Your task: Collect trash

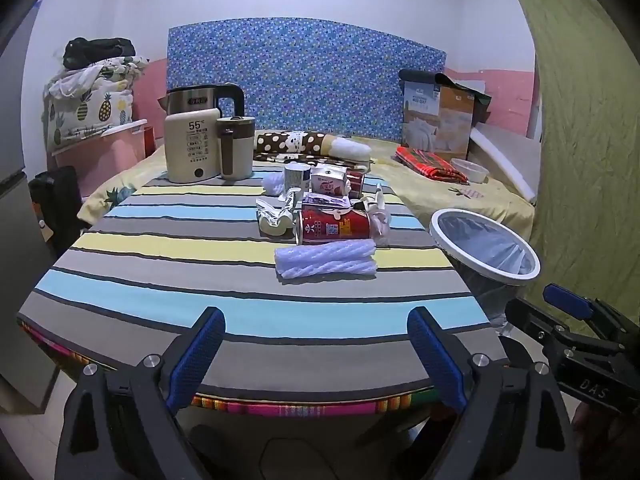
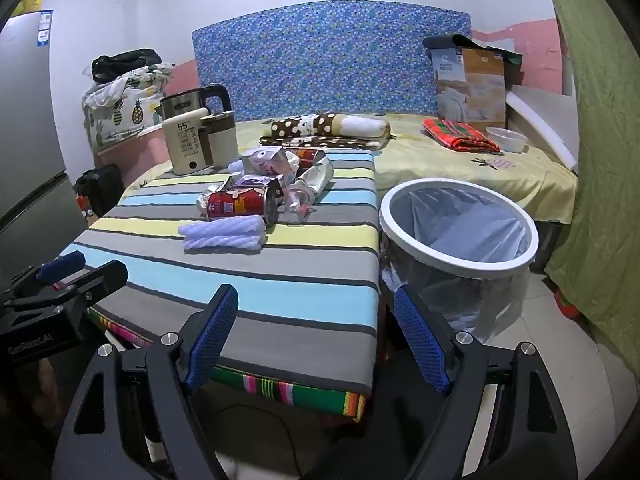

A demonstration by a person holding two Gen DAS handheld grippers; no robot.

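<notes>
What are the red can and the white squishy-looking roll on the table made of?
The red can looks like thin metal: its end rim is shiny and silvery, under a glossy printed label. The white roll looks like soft foam netting, probably plastic packing wrap: matte, pale, with a ribbed, twisted mesh surface.

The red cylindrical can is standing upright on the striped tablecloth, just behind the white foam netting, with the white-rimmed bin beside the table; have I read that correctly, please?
Not quite: the red cylindrical can lies on its side, not upright, as the right wrist view shows. The rest holds: it is on the striped tablecloth, just behind the white foam netting, with the white-rimmed bin beside the table.
</notes>
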